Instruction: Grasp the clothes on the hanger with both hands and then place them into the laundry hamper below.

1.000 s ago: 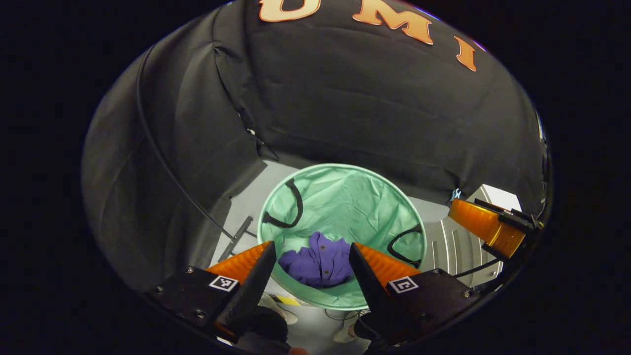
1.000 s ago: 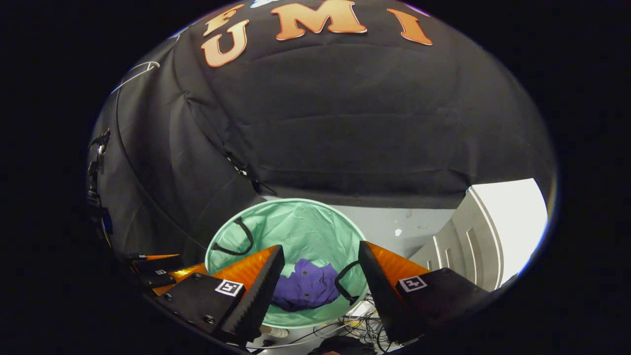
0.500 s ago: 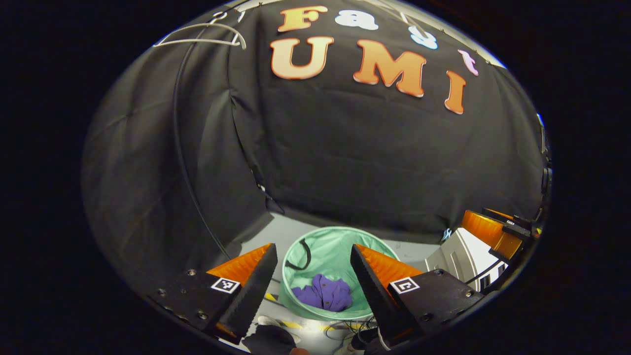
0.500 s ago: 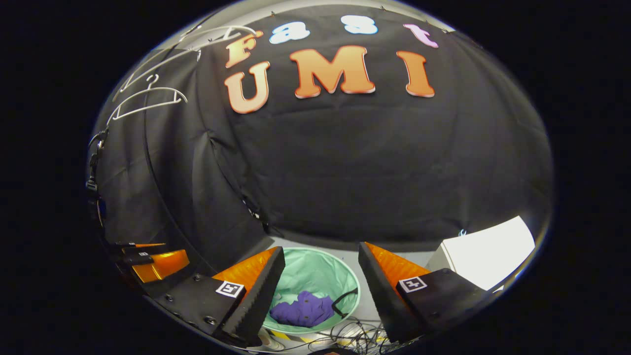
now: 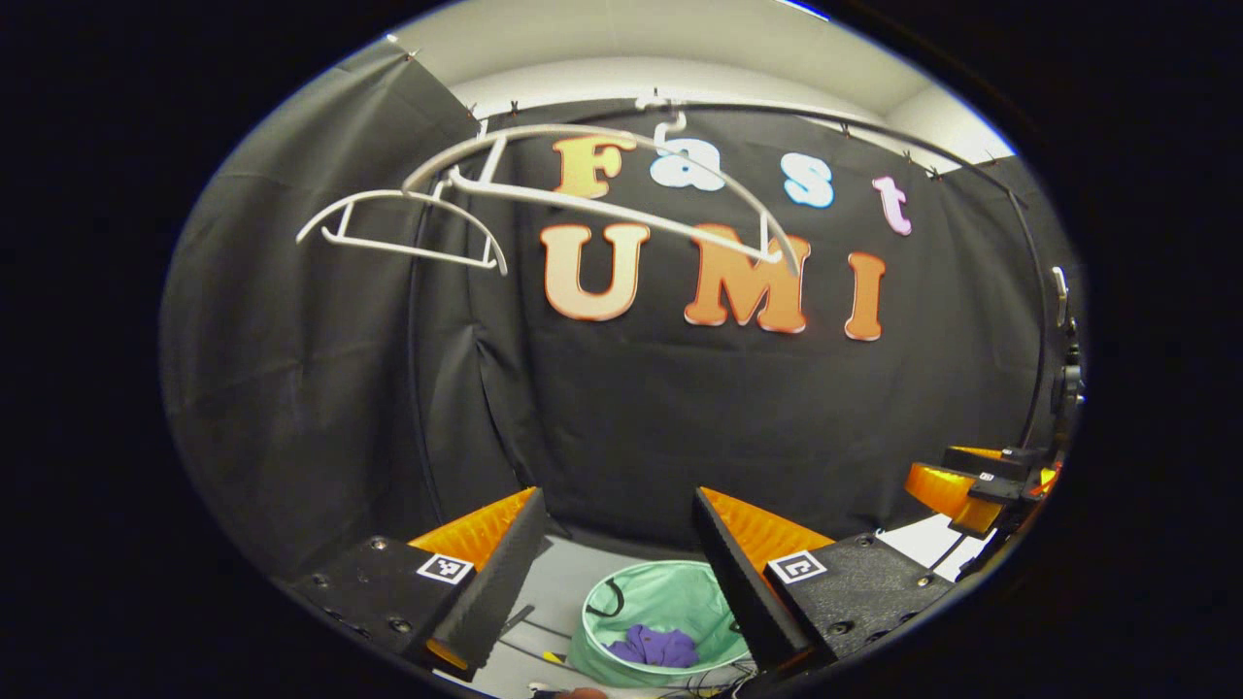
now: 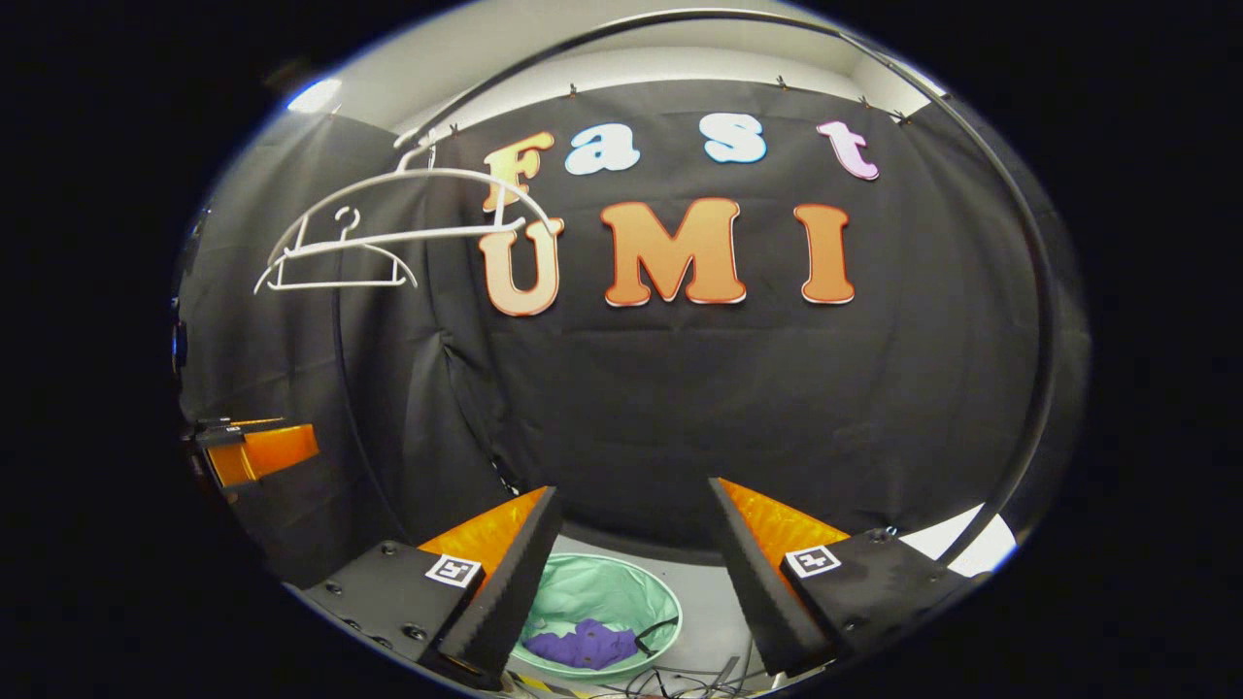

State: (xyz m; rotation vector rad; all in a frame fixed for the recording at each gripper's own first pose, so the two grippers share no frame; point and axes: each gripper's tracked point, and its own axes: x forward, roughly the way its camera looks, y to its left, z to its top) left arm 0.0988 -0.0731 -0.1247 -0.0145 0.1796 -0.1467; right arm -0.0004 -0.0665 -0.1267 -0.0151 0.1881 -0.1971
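The purple garment (image 5: 653,646) is lying crumpled at the bottom of the green laundry hamper (image 5: 680,597), which is standing on the floor below both tools. Judged from its folds, the garment is light, soft and limp; it is offering no stiff edge, so any bunched fold is serving as a hold point. The left hand-held gripper (image 5: 614,573) is showing its jaws apart and empty, and the right hand-held gripper (image 6: 631,573) likewise. Two white hangers (image 5: 602,199) are hanging bare on the rail. The hamper's near rim is being cut off by the fingers, and the floor cables are hard to make out.
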